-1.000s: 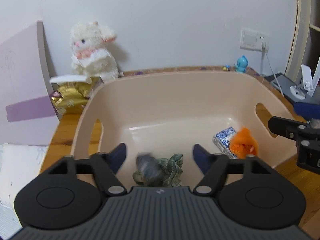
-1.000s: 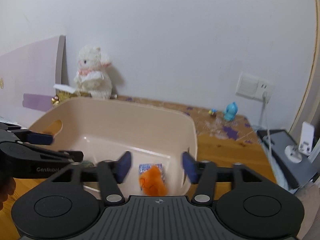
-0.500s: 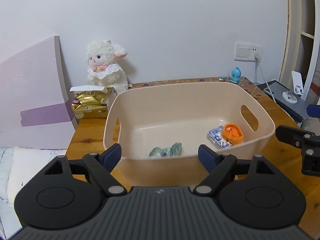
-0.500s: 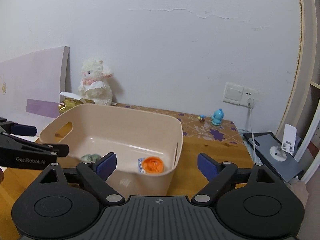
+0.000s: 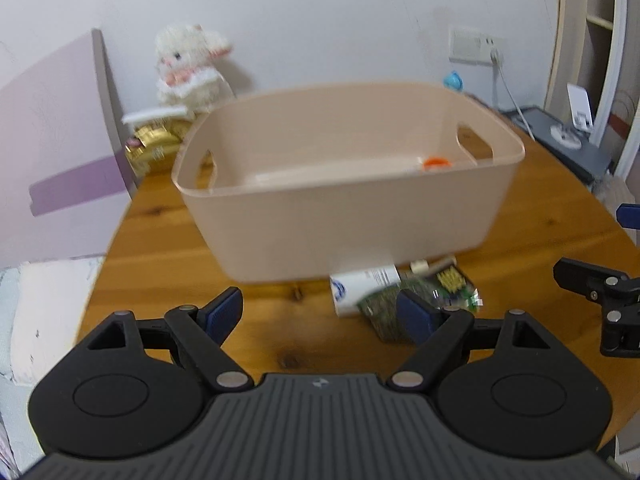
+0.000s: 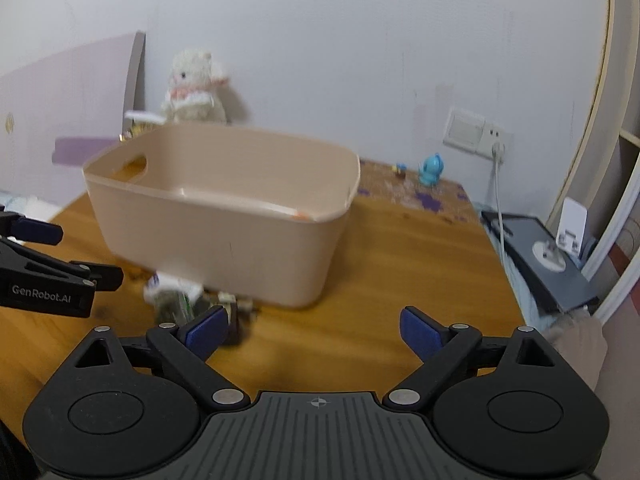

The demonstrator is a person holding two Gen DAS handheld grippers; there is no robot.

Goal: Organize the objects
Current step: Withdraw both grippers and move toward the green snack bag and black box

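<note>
Hovering above the round wooden table [image 5: 168, 256], the left gripper [image 5: 320, 314] is standing wide with nothing between its blue pads, and the right gripper [image 6: 312, 330] is likewise spread wide and empty. Ahead of both is sitting the beige plastic bin with cut-out handles [image 5: 348, 184], and an orange round toy [image 5: 436, 163] is resting inside it near the far right wall. Just in front of the bin's near wall, loose items are lying on the wood: a white printed tube-like pack [image 5: 366, 286] and, touching it, a crinkled green foil packet [image 5: 432, 300], which sits right behind the left gripper's right fingertip.

The step in hand is probably reaching for one of these leftovers. To do it well, the left gripper should be shifting rightward so the packet falls between the fingers rather than behind one, then lowering until the pads straddle it flat against the table. The foil is likely to be slippery and to crumple, so a firm, centred pinch is advisable.

The left wrist view is showing the orange toy inside the bin and the gold wrapped box [image 5: 154, 148] beside the white plush lamb [image 5: 188, 64]. The right wrist view is hiding most of the bin's floor, yet it is revealing a small blue figurine [image 6: 432, 168] far ahead to the right, near the wall socket [image 6: 476, 132].
</note>
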